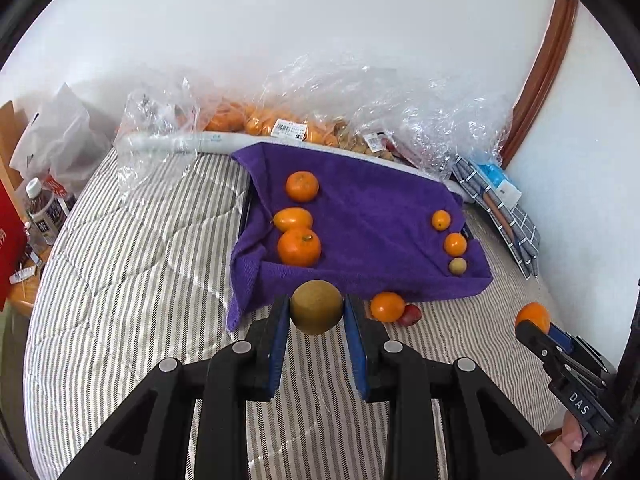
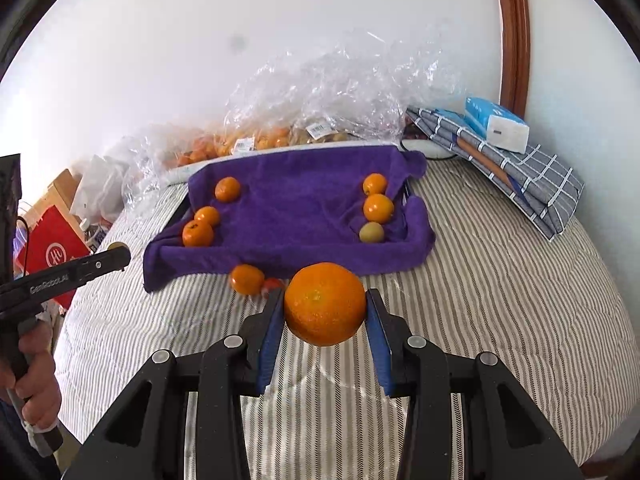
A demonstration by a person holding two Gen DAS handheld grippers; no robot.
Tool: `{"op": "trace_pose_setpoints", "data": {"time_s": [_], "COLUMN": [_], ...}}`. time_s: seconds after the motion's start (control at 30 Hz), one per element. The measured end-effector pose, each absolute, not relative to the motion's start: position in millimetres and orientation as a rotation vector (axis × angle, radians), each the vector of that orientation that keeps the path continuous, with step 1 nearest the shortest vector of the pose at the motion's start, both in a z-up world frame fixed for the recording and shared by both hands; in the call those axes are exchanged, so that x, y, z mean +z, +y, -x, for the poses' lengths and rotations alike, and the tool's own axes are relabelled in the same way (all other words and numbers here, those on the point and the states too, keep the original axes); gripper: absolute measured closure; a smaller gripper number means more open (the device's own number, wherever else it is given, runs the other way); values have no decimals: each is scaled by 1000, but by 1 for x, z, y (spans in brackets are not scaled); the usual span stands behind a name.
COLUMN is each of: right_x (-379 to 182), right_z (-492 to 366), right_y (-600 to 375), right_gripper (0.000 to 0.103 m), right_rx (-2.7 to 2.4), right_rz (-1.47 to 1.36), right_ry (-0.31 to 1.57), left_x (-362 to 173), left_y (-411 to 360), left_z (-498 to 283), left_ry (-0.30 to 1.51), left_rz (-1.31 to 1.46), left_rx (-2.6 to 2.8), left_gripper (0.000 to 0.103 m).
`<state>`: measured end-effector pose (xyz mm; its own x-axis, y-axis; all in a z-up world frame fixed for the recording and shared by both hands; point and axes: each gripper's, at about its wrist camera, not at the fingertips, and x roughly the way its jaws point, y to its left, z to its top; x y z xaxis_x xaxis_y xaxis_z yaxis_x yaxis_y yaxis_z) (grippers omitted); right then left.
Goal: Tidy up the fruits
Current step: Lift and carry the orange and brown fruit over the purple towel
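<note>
My left gripper [image 1: 317, 312] is shut on a round brown fruit [image 1: 316, 307] and holds it above the striped bed, just short of the purple towel [image 1: 372, 216]. My right gripper [image 2: 325, 312] is shut on a large orange [image 2: 325, 303], also above the bed in front of the towel [image 2: 296, 208]. On the towel, three oranges [image 1: 299, 246] lie at the left, and two small oranges [image 1: 455, 244] and a small greenish fruit [image 1: 457, 266] at the right. An orange [image 1: 387, 306] and a red fruit [image 1: 412, 314] lie on the bed at the towel's front edge.
Clear plastic bags of fruit [image 1: 288, 124] lie against the wall behind the towel. A folded checked cloth [image 2: 516, 168] with a tissue pack [image 2: 496, 122] lies at the right. A water bottle [image 1: 42, 212], a white bag and a red bag [image 2: 52, 252] stand left of the bed.
</note>
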<state>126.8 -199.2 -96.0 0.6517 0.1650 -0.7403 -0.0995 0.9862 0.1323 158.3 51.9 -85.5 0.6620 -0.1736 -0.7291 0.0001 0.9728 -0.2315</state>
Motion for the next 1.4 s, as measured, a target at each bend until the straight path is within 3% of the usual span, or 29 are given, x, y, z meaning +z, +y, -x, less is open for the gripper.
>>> {"op": "trace_pose_setpoints", "data": {"time_s": [0.57,1.4], "right_x": [-77,-98], "right_z": [-136,-220], "right_y": [-191,-200], "right_gripper": [63,63], "right_rx": [141,86], "right_rz": [-71,-80], "right_ry": [825,848], "left_x": [-62,-76], "left_y": [42,64], "left_z": [-153,-244], "left_ry": [777,798], "left_rz": [165,254], "left_rx": [-125,-105], "left_gripper": [77,77]}}
